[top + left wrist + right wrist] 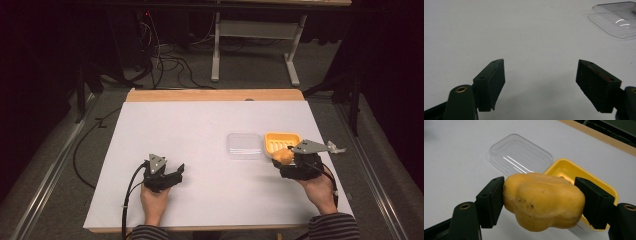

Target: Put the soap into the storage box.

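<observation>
I had the yellow soap bar point(543, 201) clamped in the right gripper point(541, 202), just above the near edge of the yellow dish point(599, 185). Its rounded sides might slip out, I judged. My left gripper point(540, 82) rested low over the table point(200, 130), jaws apart, empty.

White-topped table point(200, 150) with a wooden edge strip point(215, 95) at 12 o'clock. Beyond it, a grey floor point(260, 70) carries loose black cables point(170, 62) at 11 o'clock and a pale metal frame point(255, 30) at 12 o'clock. Surroundings are dark.
</observation>
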`<state>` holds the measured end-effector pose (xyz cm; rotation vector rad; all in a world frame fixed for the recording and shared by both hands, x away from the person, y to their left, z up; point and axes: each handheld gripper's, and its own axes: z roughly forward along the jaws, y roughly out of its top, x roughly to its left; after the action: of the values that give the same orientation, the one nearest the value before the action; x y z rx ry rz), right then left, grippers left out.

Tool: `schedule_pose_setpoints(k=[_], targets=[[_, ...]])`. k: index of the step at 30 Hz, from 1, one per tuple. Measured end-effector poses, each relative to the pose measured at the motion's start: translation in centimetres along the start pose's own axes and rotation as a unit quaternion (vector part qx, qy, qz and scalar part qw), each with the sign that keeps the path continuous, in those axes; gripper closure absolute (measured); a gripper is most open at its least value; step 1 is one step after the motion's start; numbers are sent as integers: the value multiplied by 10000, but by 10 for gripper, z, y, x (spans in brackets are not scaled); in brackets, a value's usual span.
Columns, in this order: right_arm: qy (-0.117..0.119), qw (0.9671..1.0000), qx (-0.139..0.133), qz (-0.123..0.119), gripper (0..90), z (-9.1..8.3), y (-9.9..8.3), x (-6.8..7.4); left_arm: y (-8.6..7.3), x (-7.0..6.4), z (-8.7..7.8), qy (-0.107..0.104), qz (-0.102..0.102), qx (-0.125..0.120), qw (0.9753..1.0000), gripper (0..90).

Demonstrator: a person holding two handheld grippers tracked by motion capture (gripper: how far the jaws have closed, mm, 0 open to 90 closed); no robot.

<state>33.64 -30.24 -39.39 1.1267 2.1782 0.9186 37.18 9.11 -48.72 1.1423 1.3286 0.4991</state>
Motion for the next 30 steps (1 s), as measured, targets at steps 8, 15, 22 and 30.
schedule_pose_setpoints(k=[8, 15, 22, 30], targets=[[-53, 9997, -42, 227, 279, 1, 3, -16, 0, 0, 0, -14, -4, -14, 10000, 239], [-1, 9985, -56, 547, 279, 7, 4, -30, 0, 0, 0, -17, -8, -14, 10000, 239], [-30, 9972, 74, 746, 278, 20, 4, -43, 0, 0, 0, -26, -4, -7, 10000, 239], [-82, 9956, 124, 921, 279, 39, 3, -53, 0, 0, 0, -15, -6, -16, 10000, 238]])
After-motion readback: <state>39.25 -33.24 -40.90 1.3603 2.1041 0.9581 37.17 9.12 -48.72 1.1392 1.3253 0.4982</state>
